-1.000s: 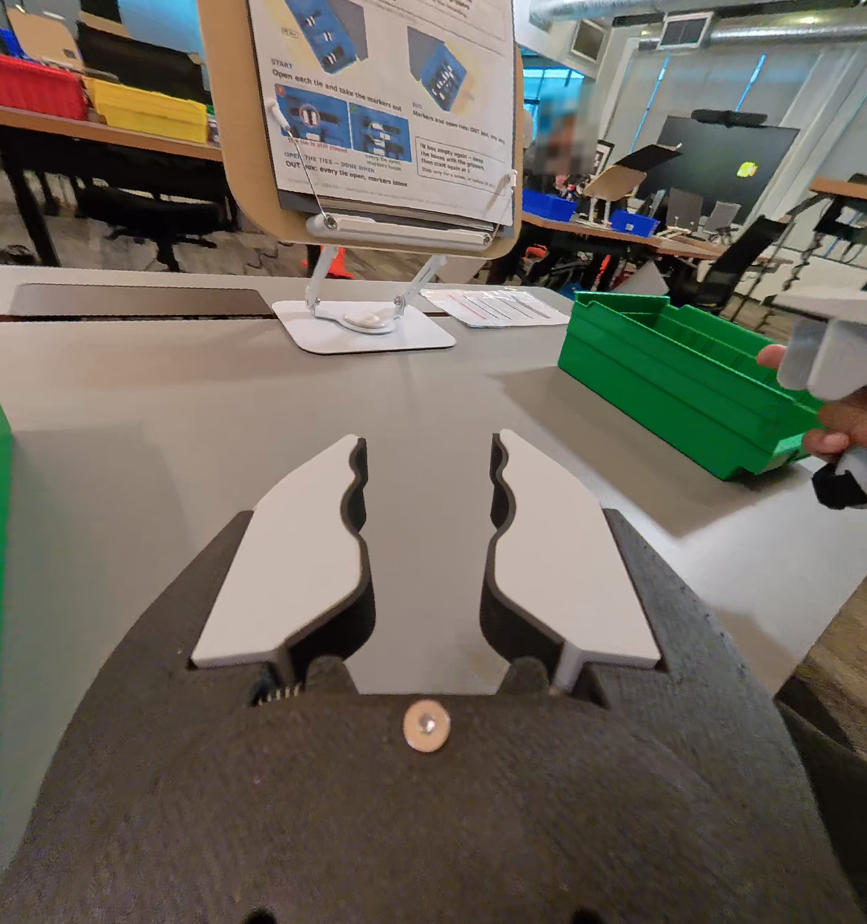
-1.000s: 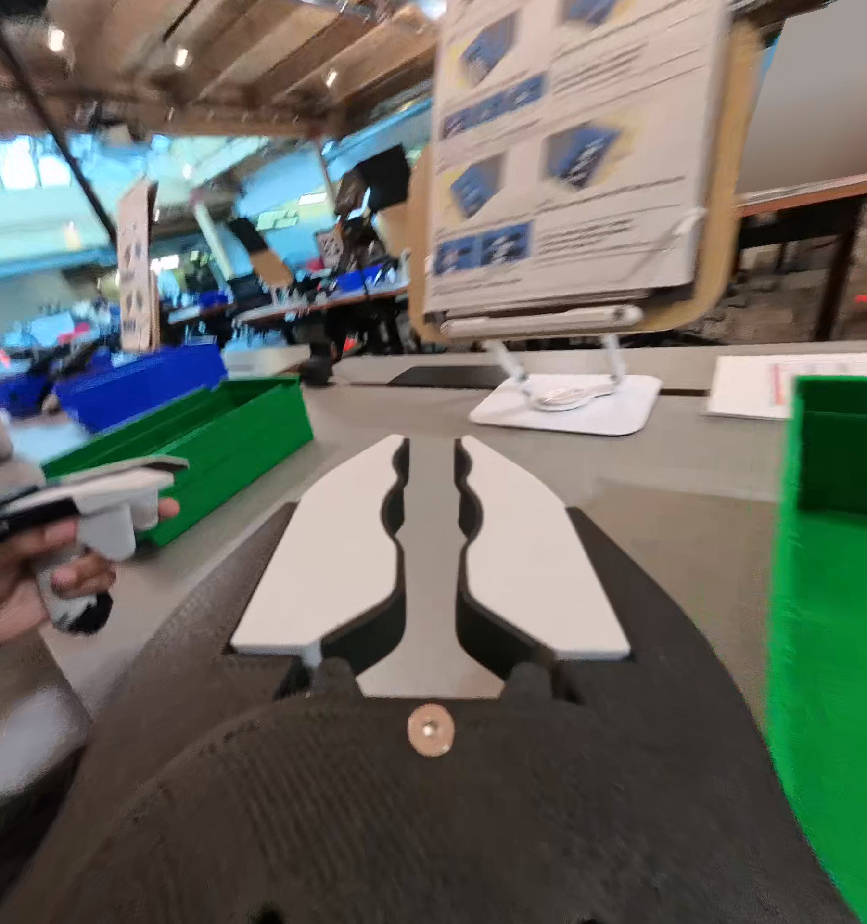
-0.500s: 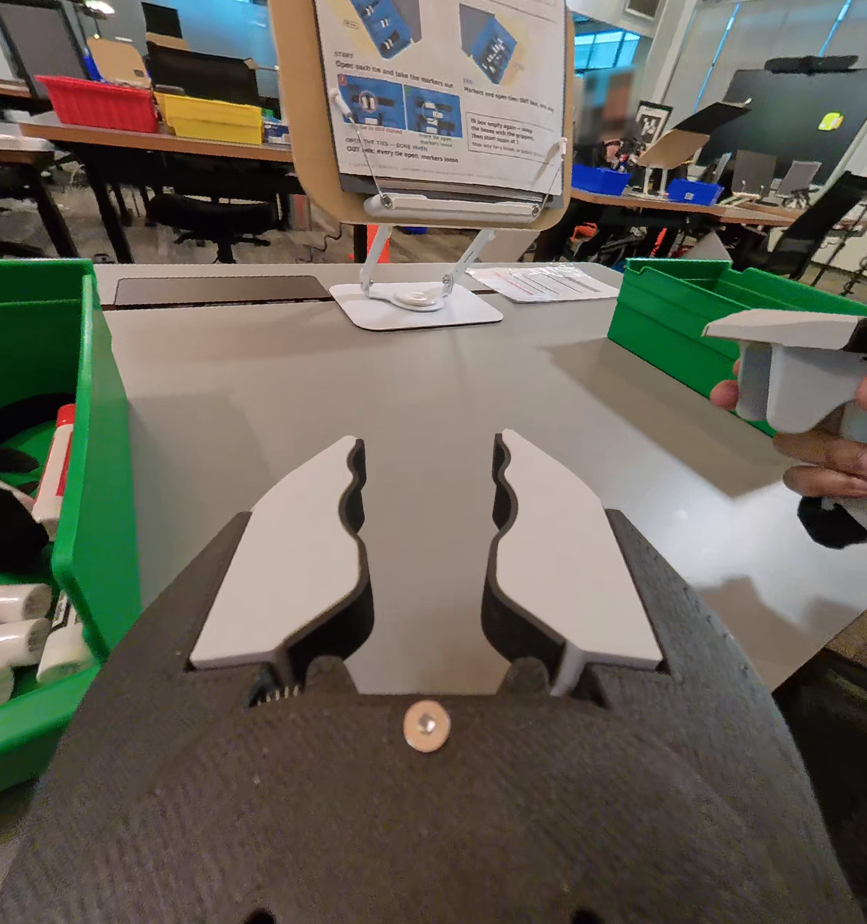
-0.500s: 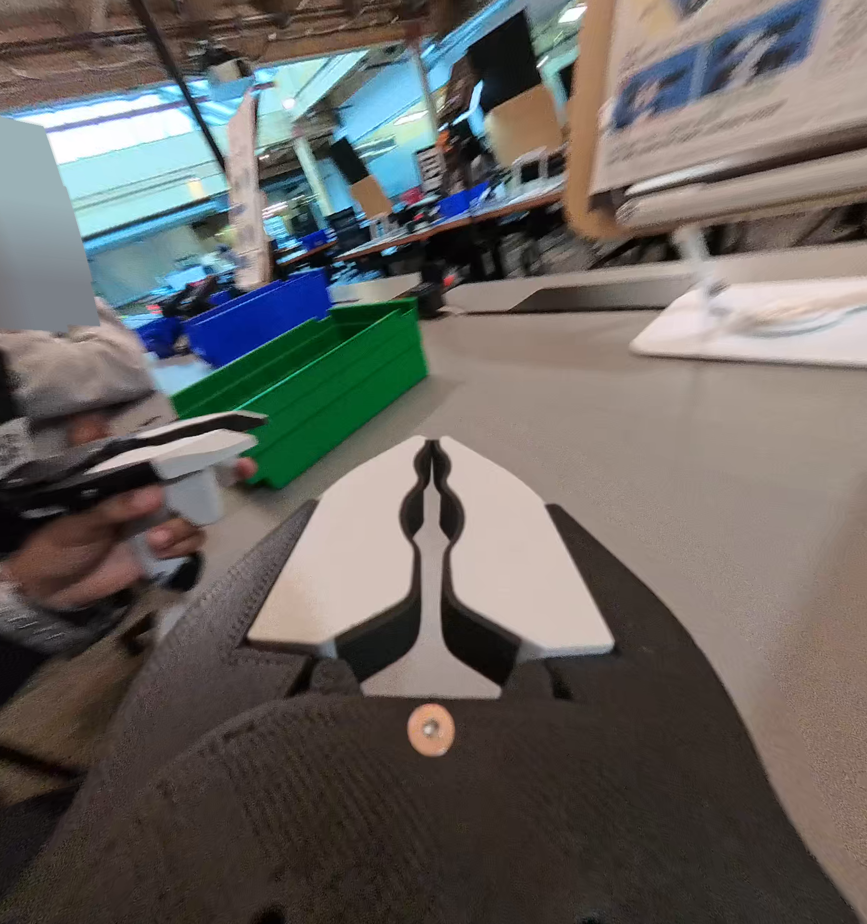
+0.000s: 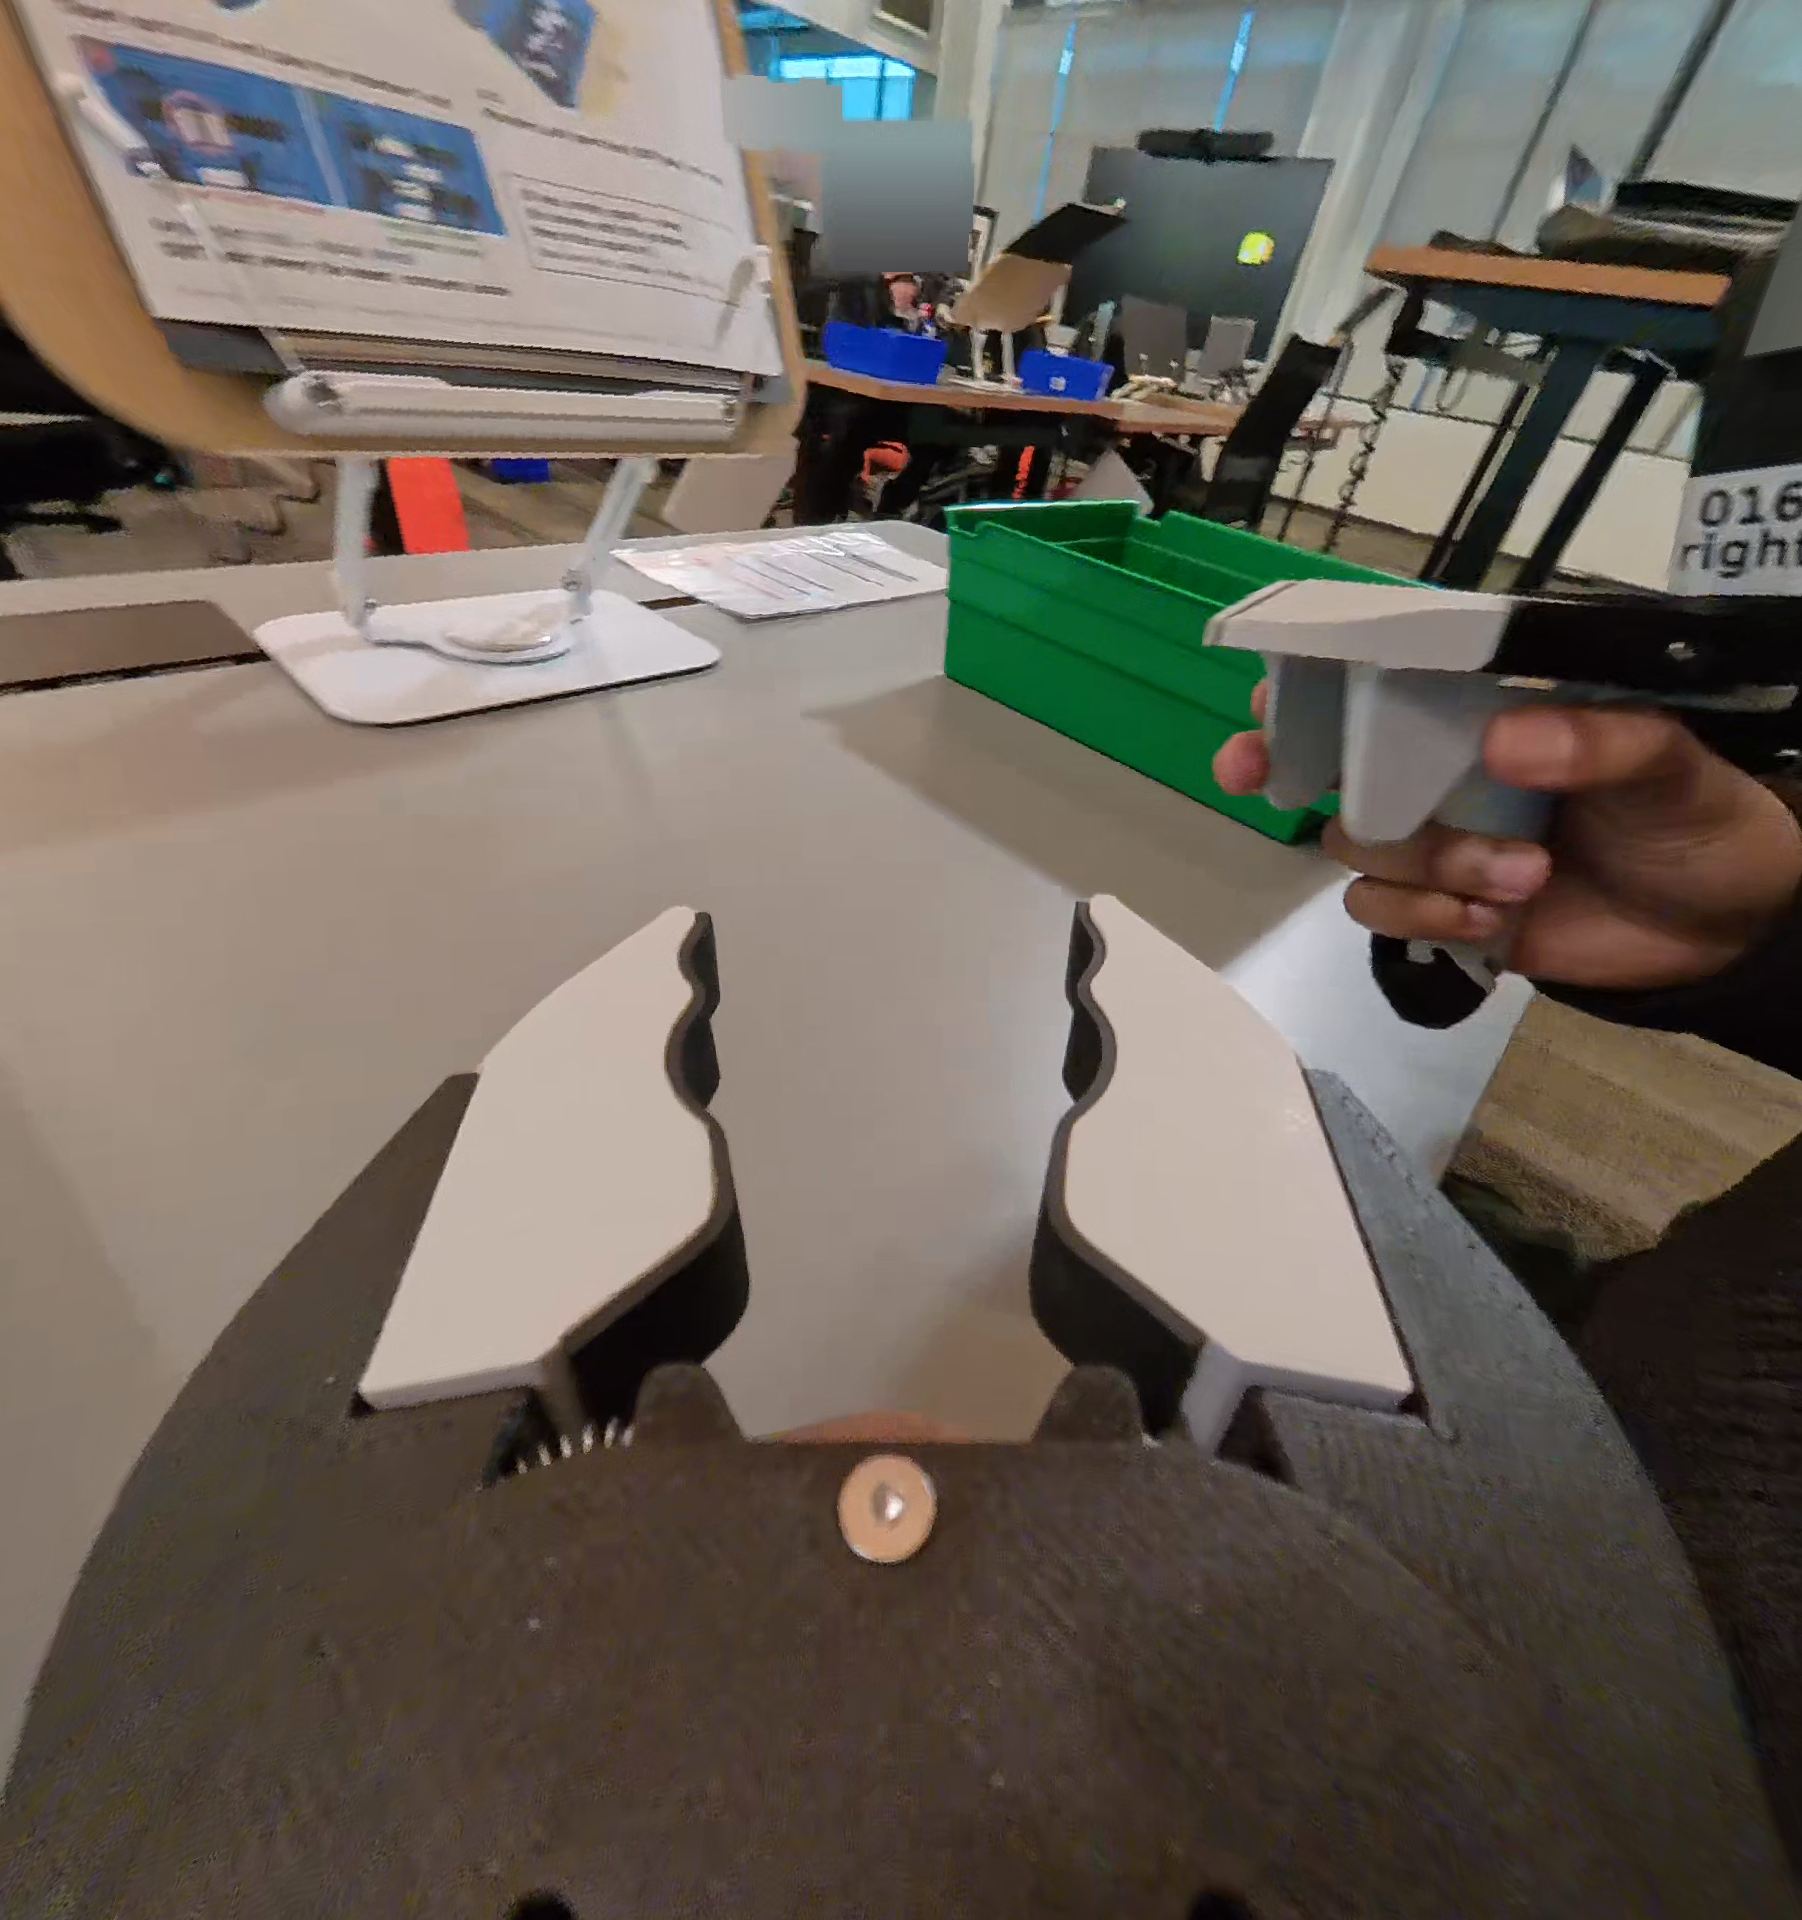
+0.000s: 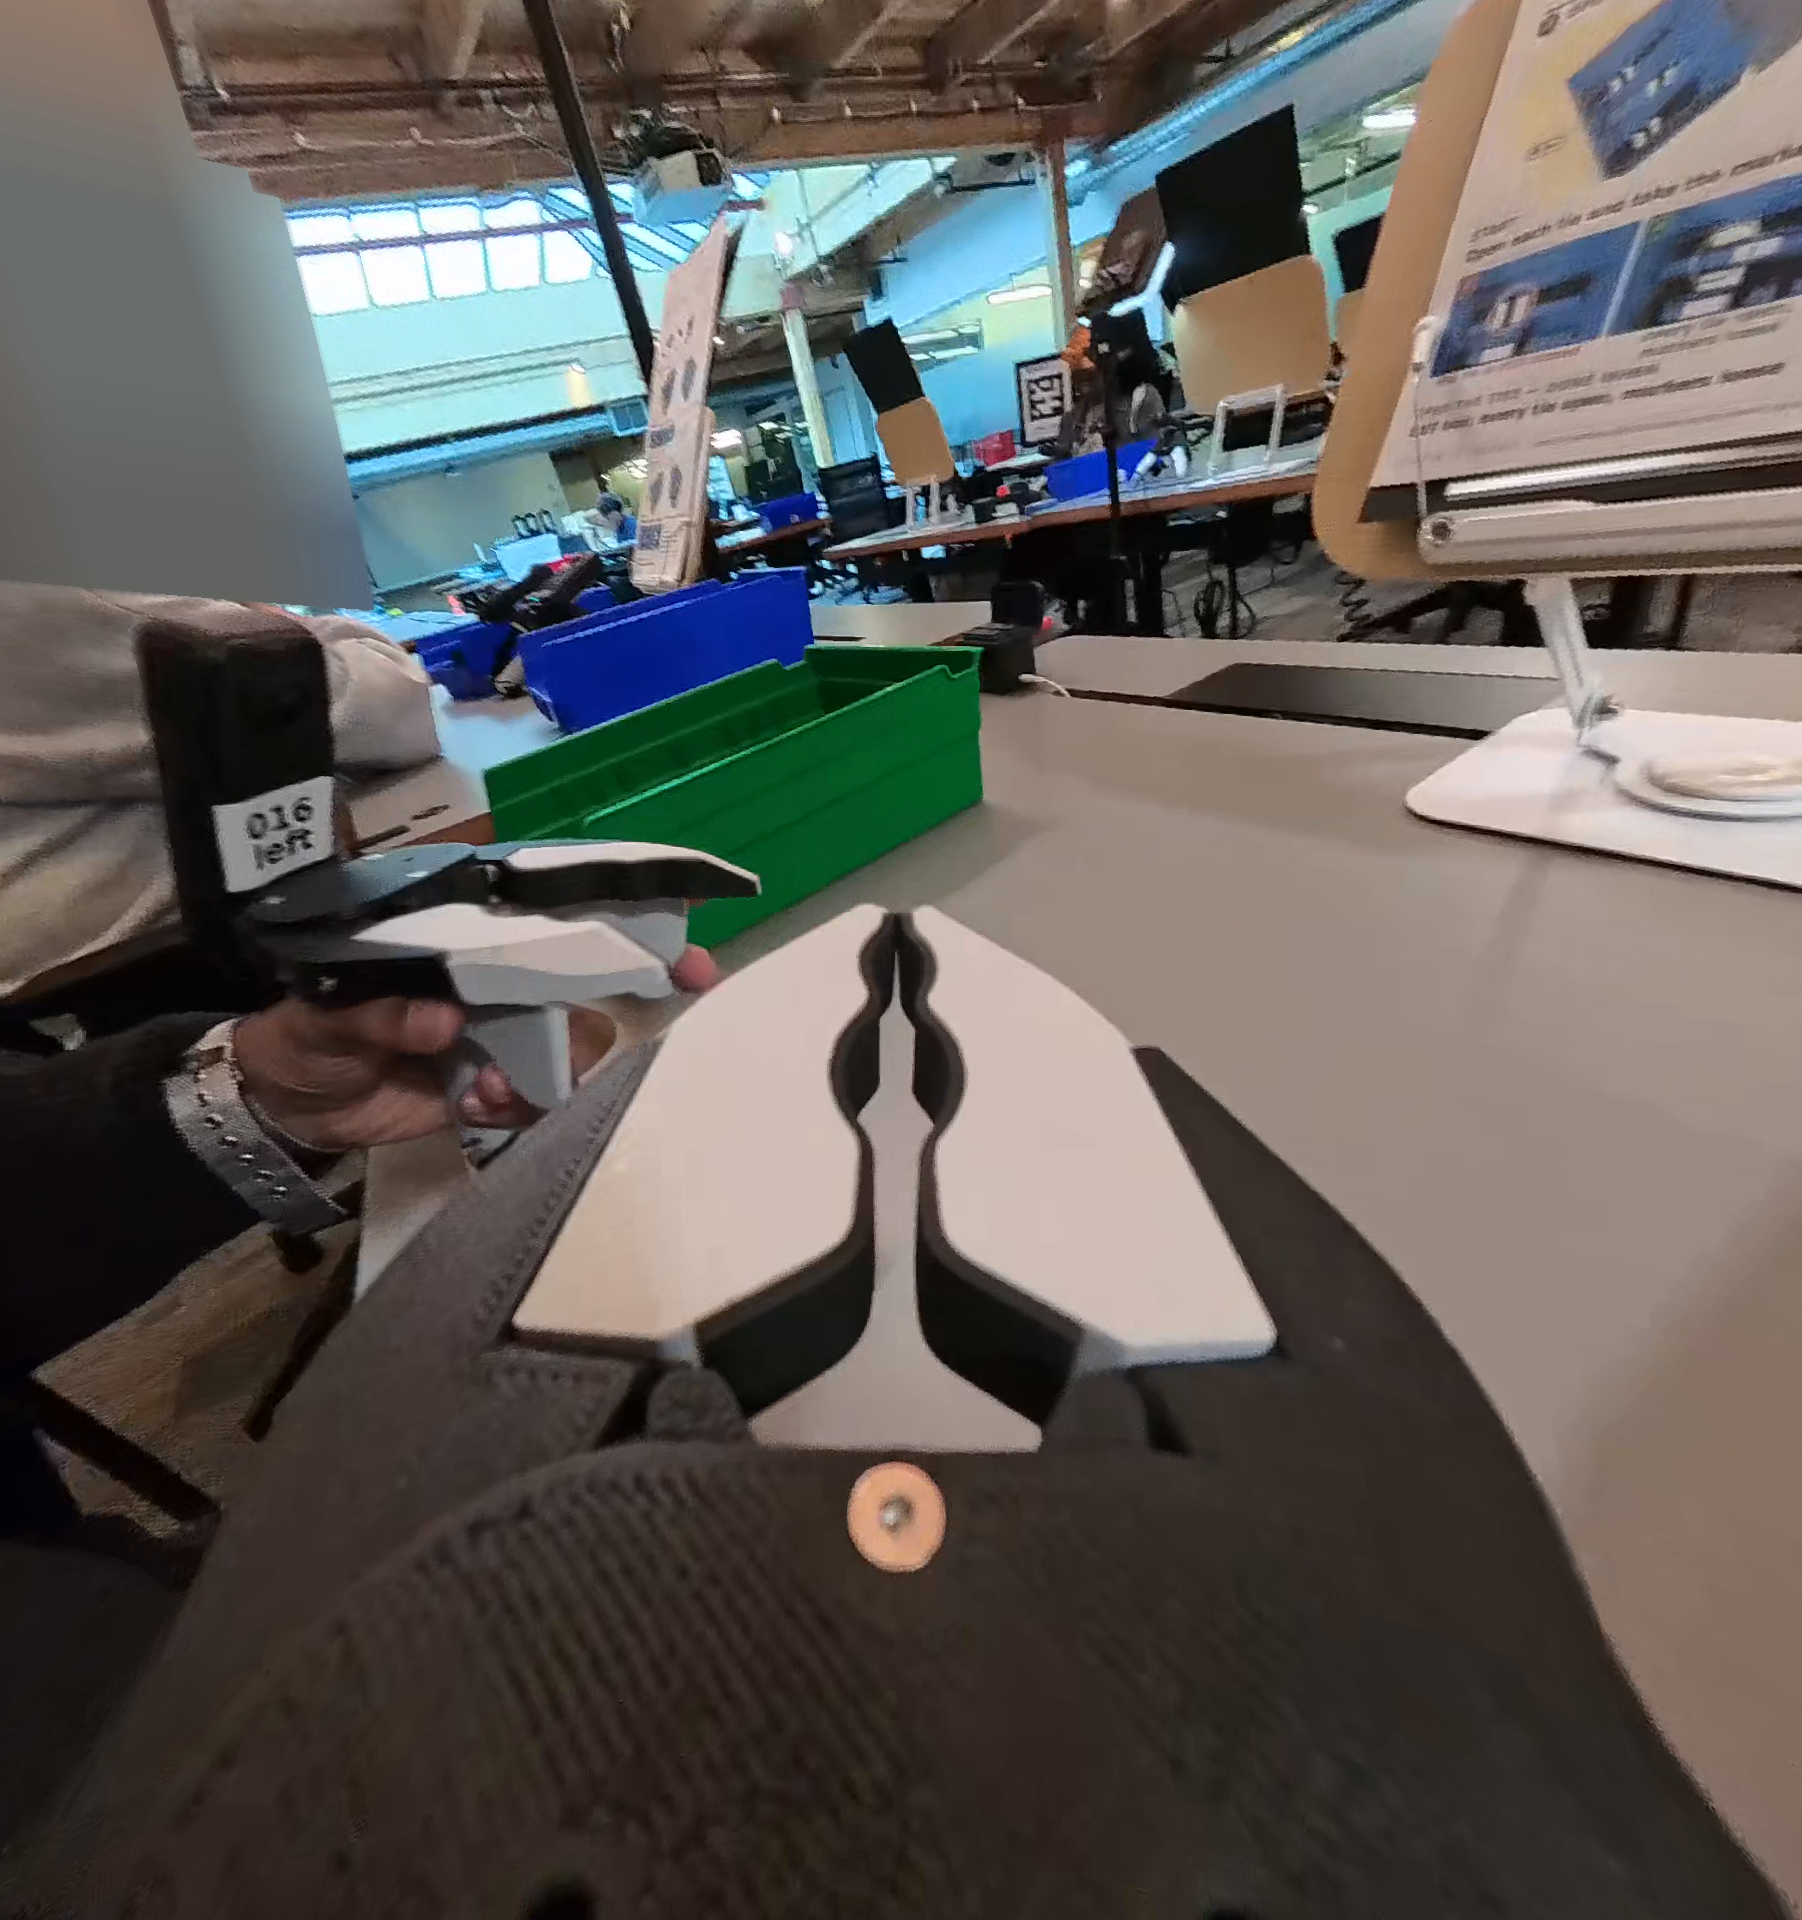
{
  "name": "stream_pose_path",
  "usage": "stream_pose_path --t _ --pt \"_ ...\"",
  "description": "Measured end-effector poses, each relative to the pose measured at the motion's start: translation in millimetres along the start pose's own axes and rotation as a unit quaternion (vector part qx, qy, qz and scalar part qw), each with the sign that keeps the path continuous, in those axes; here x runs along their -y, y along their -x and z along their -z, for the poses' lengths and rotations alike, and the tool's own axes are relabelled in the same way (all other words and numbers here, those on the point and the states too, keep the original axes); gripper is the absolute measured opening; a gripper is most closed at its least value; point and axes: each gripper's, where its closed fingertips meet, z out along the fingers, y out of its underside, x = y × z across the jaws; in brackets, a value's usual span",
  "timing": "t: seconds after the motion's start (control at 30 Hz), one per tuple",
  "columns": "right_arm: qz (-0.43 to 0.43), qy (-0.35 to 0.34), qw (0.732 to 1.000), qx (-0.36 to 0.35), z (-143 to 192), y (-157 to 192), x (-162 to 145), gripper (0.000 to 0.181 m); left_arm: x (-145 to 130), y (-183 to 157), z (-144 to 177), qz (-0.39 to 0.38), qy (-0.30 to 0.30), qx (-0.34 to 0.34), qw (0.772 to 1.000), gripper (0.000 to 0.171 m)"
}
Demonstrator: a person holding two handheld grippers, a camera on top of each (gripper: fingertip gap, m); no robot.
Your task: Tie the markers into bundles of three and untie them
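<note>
Item: my left gripper (image 5: 892, 935), jaws spread wide, empty, over bare grey table (image 5: 461, 883).
Item: my right gripper (image 6: 902, 925), tips nearly touching, empty.
Item: green bin (image 5: 1105, 634), ahead-right of left gripper; another green bin (image 6: 772, 769), ahead-left of right gripper.
Item: document stand (image 5: 481, 644), ahead.
Only the right view shows blue bins (image 6: 668, 644).

Open-plan workshop: long worktables (image 6: 1073, 509), blue bins (image 6: 668, 644), exposed ceiling beams (image 6: 668, 62).
</note>
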Motion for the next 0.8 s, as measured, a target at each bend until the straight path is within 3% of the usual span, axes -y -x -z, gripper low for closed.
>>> stream_pose_path --t 0.1,0.2,0.33,0.47,0.67,0.8 --pt "-0.010 0.022 0.999 -0.033 11.2 -6.2 -7.7 0.002 4.7 -16.9 -8.9 0.016 -0.011 -0.040 0.999 0.066" --pt "0.031 0.041 0.995 -0.089 27.4 -13.2 -15.2 0.005 15.2 -21.0 -12.5 0.034 -0.025 -0.068 0.997 0.067" --pt "0.097 0.043 0.980 -0.168 42.0 -22.6 -22.6 0.008 27.7 -2.0 -18.9 0.065 -0.045 -0.047 0.996 0.066" --pt "0.125 0.067 0.966 -0.218 33.6 -35.4 -31.8 0.024 33.7 10.9 -28.5 0.100 -0.053 -0.029 0.993 0.066" --pt "0.052 0.054 0.982 -0.174 -2.0 -27.4 -33.0 0.041 25.2 4.4 -46.2 0.067 -0.025 -0.035 0.997 0.066" --pt "0.095 0.073 0.978 -0.172 12.1 -27.9 -42.0 0.040 19.0 -1.7 -47.1 0.047 -0.009 -0.038 0.998 0.066"
